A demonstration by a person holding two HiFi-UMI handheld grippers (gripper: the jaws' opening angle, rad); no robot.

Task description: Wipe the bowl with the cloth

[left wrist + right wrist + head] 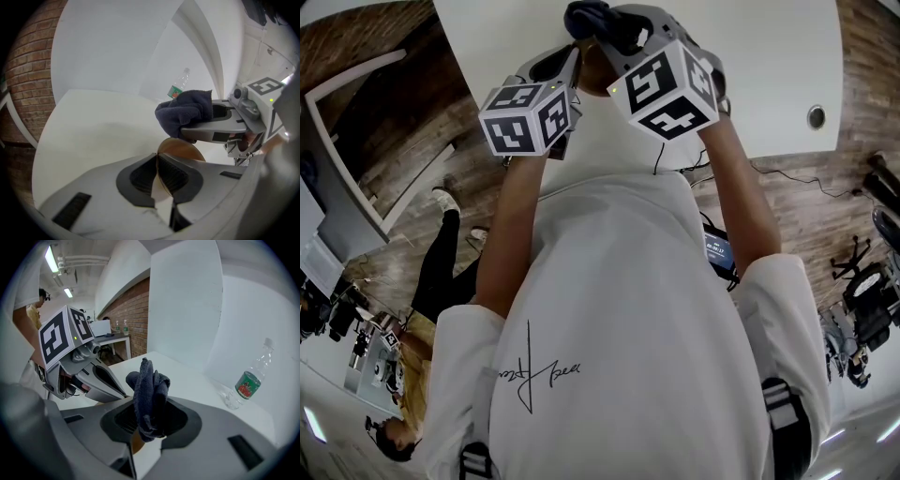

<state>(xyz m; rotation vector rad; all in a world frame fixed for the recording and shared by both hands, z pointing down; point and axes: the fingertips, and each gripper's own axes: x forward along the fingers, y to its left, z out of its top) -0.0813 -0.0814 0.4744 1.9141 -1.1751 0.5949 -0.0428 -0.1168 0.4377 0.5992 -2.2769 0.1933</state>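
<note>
My left gripper is shut on the thin rim of a brown bowl, which it holds tilted above the white table. My right gripper is shut on a bunched dark blue cloth. In the left gripper view the cloth hangs right over the bowl's far rim; whether they touch I cannot tell. From the head view both grippers meet over the table's near part, the left beside the right, with the cloth at their tips. The bowl is hidden there.
A plastic water bottle with a green label stands at the table's far side by the white wall; it also shows in the left gripper view. A round cable hole sits in the table. Brick wall lies to the left.
</note>
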